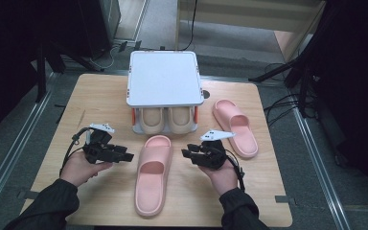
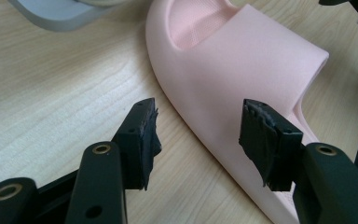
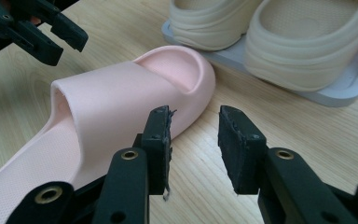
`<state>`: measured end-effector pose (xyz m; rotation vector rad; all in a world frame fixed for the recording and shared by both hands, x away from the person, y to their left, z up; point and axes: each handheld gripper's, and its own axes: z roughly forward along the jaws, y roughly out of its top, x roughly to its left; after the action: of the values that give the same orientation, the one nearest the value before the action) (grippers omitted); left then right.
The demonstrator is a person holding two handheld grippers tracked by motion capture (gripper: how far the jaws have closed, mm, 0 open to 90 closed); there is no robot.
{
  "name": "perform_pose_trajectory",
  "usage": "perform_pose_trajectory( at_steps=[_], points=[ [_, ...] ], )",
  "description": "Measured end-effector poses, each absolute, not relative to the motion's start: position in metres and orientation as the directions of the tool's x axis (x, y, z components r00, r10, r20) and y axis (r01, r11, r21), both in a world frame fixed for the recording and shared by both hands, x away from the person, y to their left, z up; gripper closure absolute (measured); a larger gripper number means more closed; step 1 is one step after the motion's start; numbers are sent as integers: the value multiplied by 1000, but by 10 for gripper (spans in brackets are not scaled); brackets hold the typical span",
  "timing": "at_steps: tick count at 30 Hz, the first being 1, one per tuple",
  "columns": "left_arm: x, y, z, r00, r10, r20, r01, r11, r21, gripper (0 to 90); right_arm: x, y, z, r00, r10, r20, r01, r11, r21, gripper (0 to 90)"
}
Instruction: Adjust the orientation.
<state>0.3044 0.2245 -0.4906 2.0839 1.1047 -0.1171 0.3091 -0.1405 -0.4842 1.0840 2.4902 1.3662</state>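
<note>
Pink slipper (image 1: 152,173) btwn open hand-held grippers.

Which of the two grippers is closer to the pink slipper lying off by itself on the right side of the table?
The right. The right gripper sits between the two pink slippers, a short gap from that right-hand slipper. The left gripper is beyond the middle slipper, farther away.
</note>
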Motion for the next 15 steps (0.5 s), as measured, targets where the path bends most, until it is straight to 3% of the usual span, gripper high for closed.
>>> perform_pose_trajectory(
  at_steps=[15],
  points=[
    [309, 227, -484, 639, 663, -390, 718, -333, 611, 440, 326, -181, -469, -705, 663, 252, 556, 297, 777, 638]
  ],
)
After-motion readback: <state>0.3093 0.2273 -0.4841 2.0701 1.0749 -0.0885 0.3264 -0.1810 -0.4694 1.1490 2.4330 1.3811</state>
